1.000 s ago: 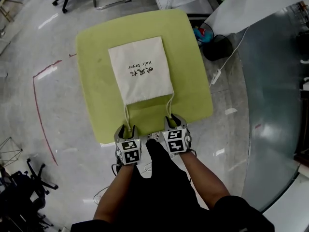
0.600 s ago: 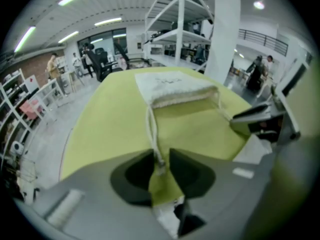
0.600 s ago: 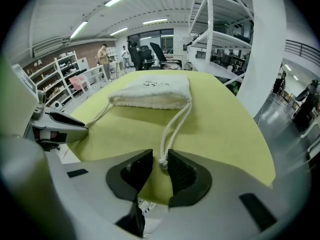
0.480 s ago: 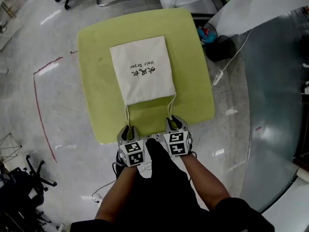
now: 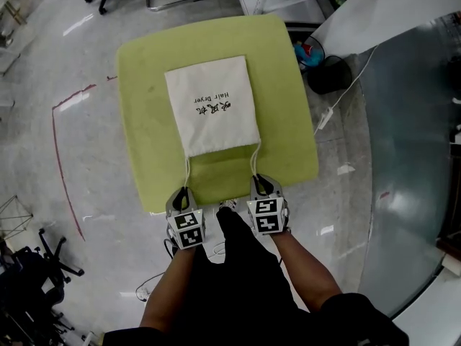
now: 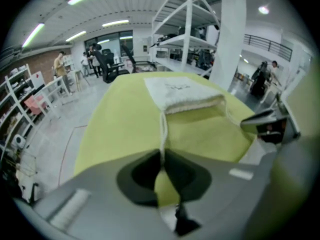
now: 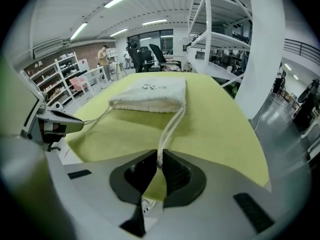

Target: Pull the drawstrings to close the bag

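**A:** Head view?

**B:** A cream "Hair Dryer" drawstring bag [image 5: 212,107] lies flat on a green table [image 5: 144,85]. Both grippers sit at the table's near edge, their jaws narrower than a second ago.

**A:** Left gripper view?

**B:** The left gripper [image 6: 162,156] is closing, its narrow jaws pinching the left drawstring [image 6: 162,129].

**A:** Right gripper view?

**B:** The right gripper [image 7: 157,159] is closing on the right drawstring [image 7: 170,129]. Both cords seem secured, so pulling can probably begin. The mouth looks uncinched.

Black print "Hair Dryer" at the centre of the flat cream cloth drawstring bag [image 5: 212,125], upside-down in the head view; beside it, larger black characters too small to read.
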